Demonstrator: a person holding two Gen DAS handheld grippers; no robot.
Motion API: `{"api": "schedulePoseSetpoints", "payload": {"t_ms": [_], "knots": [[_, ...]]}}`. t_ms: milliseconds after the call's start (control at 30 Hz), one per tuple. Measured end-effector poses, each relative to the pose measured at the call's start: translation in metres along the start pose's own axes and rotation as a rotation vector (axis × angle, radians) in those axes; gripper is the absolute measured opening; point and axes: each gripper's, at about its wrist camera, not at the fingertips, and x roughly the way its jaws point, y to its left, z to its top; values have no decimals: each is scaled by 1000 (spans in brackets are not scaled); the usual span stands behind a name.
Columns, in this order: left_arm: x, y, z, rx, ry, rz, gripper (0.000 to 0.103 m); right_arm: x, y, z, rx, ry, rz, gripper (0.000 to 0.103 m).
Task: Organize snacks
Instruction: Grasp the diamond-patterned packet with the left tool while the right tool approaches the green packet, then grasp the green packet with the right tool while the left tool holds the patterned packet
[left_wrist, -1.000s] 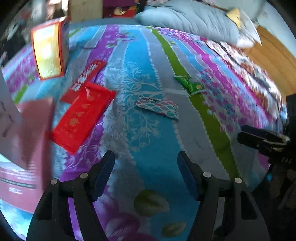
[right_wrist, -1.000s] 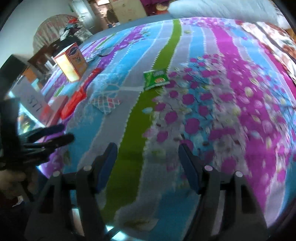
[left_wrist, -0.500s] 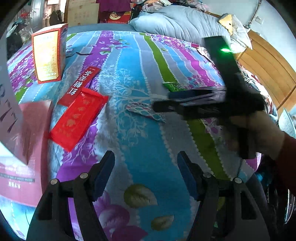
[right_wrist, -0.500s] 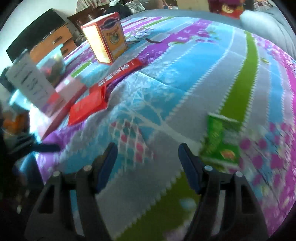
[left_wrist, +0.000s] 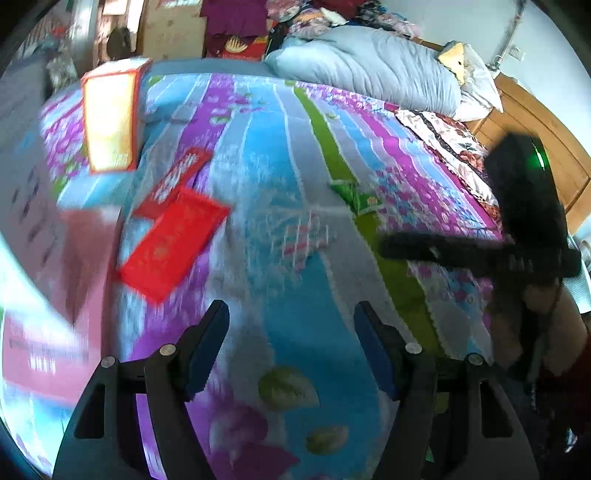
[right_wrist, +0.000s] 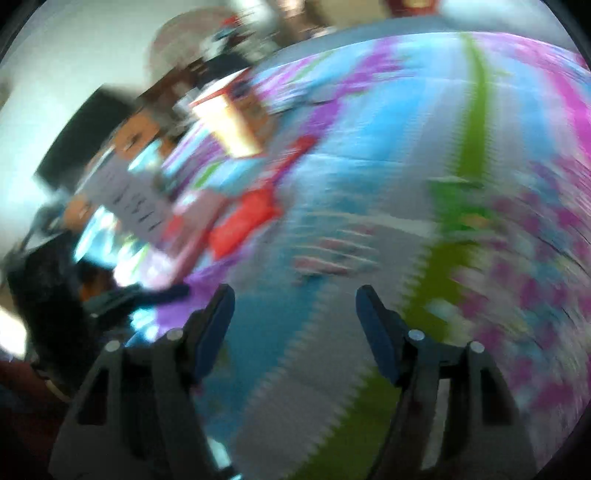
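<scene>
Both claws hang released and empty over the bed's (left_wrist: 280, 206) near edge: left claw (left_wrist: 291, 332), right claw (right_wrist: 295, 314). A green packet (left_wrist: 356, 195) lies mid-bed; red packets (left_wrist: 173, 247) lie toward the left edge.

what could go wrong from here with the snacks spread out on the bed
1. The right hand-held gripper, open and empty, extends over the checkered packet and green snack packet; it may grab the wrong one.
2. The flat packets lie on the soft bedspread, so the fingers could pinch fabric instead.
</scene>
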Motion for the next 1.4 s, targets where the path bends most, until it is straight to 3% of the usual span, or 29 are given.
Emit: {"api": "schedulePoseSetpoints", "payload": {"t_ms": [133, 233, 400, 567, 633, 700, 800, 867, 1000, 1233, 1400], "knots": [[30, -5, 29, 80, -31, -35, 71, -20, -28, -20, 116, -34, -32, 71], [64, -9, 42, 143, -7, -44, 71, -29, -37, -27, 144, -48, -41, 71], [95, -17, 42, 232, 54, -68, 71, -43, -47, -23, 150, -74, -36, 71], [107, -25, 37, 289, 74, -32, 71, -41, -49, -20, 153, -85, -35, 71], [109, -23, 39, 278, 72, -19, 62, -37, -46, -17, 153, -89, -32, 71], [110, -20, 42, 252, 73, -12, 46, -35, -43, -13, 143, -94, -37, 71], [110, -18, 44, 239, 75, -4, 36, -32, -38, -8, 119, -102, -70, 71], [105, -19, 42, 240, 70, 14, 34, -30, -37, 0, 99, -109, -91, 71], [85, -21, 37, 213, 42, 25, 33, -20, -40, 23, 24, -105, -149, 71], [39, -20, 28, 145, -4, 76, 33, 32, -47, 72, -129, -35, -320, 70], [18, -14, 34, 108, -44, 107, 33, 66, -62, 80, -136, 43, -395, 69]]}}
